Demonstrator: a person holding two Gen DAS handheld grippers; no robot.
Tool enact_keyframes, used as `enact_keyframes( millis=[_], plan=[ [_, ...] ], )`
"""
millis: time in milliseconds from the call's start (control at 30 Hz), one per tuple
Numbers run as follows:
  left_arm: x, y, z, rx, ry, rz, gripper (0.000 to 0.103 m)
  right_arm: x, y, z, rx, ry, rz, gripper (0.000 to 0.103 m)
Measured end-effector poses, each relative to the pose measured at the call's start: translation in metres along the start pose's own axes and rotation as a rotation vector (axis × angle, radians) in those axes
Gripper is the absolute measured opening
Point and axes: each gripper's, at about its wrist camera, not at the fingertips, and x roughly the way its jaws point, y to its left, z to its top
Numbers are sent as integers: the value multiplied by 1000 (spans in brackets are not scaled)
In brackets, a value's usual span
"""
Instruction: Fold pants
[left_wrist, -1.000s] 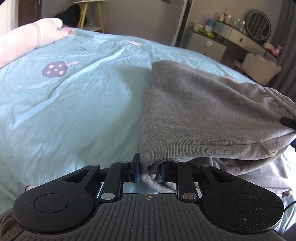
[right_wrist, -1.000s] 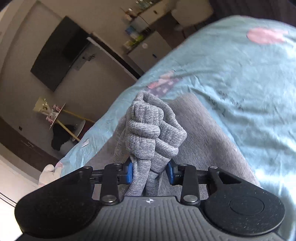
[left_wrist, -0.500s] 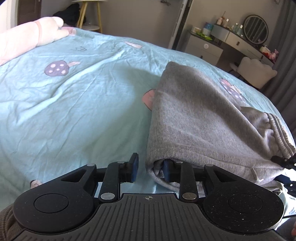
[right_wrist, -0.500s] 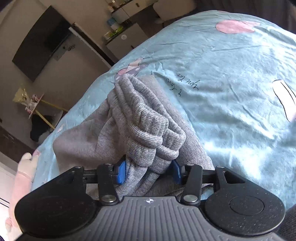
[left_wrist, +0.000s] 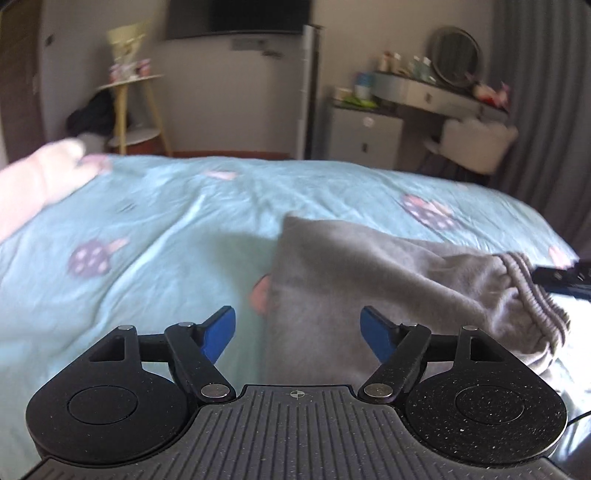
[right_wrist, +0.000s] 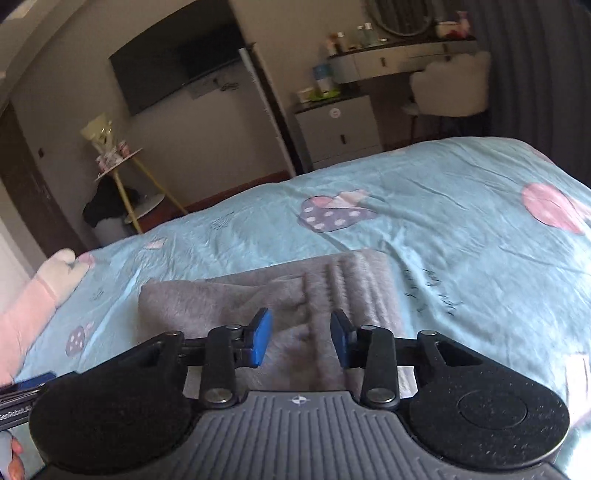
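Observation:
The grey pants (left_wrist: 351, 280) lie folded on the light blue bedspread (left_wrist: 155, 236), with the ribbed waistband (left_wrist: 532, 291) at the right end. My left gripper (left_wrist: 298, 330) is open and empty, raised just in front of the fold's left edge. In the right wrist view the pants (right_wrist: 288, 291) lie flat as a folded bundle, with the ribbed band (right_wrist: 354, 284) on its right side. My right gripper (right_wrist: 301, 338) is open and empty just above the bundle. The right gripper's tip (left_wrist: 565, 278) shows at the left wrist view's right edge.
A pink plush toy (left_wrist: 40, 181) lies at the bed's left side. Beyond the bed stand a yellow-legged side table (left_wrist: 129, 107), a white cabinet (left_wrist: 365, 133), a vanity with a round mirror (left_wrist: 454, 59) and a white chair (left_wrist: 476, 144). Grey curtains (left_wrist: 546, 110) hang at the right.
Both grippers have opened and let go of the pants. The pants now lie folded on the bed, and both grippers have lifted and pulled back from them.

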Motion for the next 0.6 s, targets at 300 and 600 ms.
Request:
enact_keyframes(
  millis=[300, 600],
  plan=[
    [77, -22, -36, 83, 188, 62, 80, 86, 61, 3, -381, 126, -17, 30],
    [62, -10, -43, 65, 161, 92, 78, 101, 25, 4, -232, 124, -48, 2]
  ],
)
